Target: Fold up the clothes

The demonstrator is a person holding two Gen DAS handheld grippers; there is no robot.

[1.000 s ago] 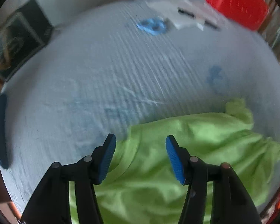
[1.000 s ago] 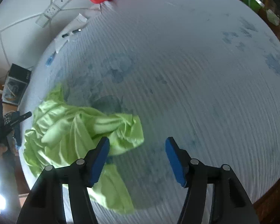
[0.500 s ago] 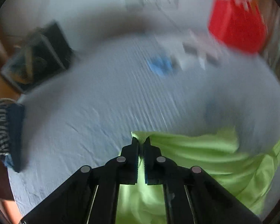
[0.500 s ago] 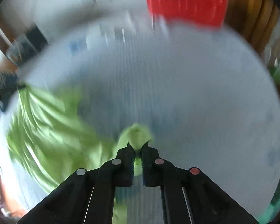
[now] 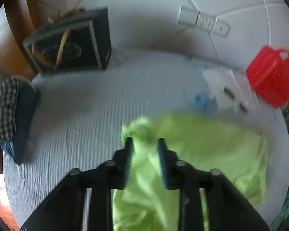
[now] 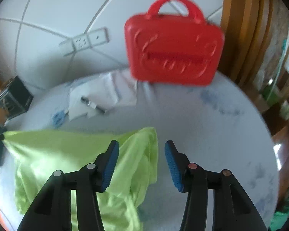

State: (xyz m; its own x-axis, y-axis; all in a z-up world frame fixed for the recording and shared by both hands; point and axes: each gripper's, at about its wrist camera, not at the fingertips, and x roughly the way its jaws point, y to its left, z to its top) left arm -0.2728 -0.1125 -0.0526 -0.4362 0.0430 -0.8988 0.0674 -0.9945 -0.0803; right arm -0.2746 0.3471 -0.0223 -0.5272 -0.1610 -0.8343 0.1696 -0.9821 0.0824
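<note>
The lime-green garment (image 5: pixel 202 154) lies spread and rumpled on the pale blue striped bed sheet (image 5: pixel 86 105), filling the 5 o'clock part of the left wrist view and the 8 o'clock part of the right wrist view (image 6: pixel 67 154). The left tool (image 5: pixel 144 144) stands partly open, with a bunched fold of the cloth between its blue pads; whether they pinch it cannot be told. The right tool (image 6: pixel 140 150) is wide open, its left pad (image 6: pixel 110 165) over the garment's edge, its right pad over bare sheet. At 12 o'clock in the right view a red plastic case (image 6: pixel 173 48) with a handle stands against the white wall (image 6: pixel 48 19), which carries a socket plate (image 6: pixel 86 40). White papers (image 6: pixel 102 94) lie at 10 o'clock, a dark box (image 5: pixel 71 44) at 10 o'clock in the left view, and checked cloth (image 5: pixel 5 107) at 9 o'clock.
</note>
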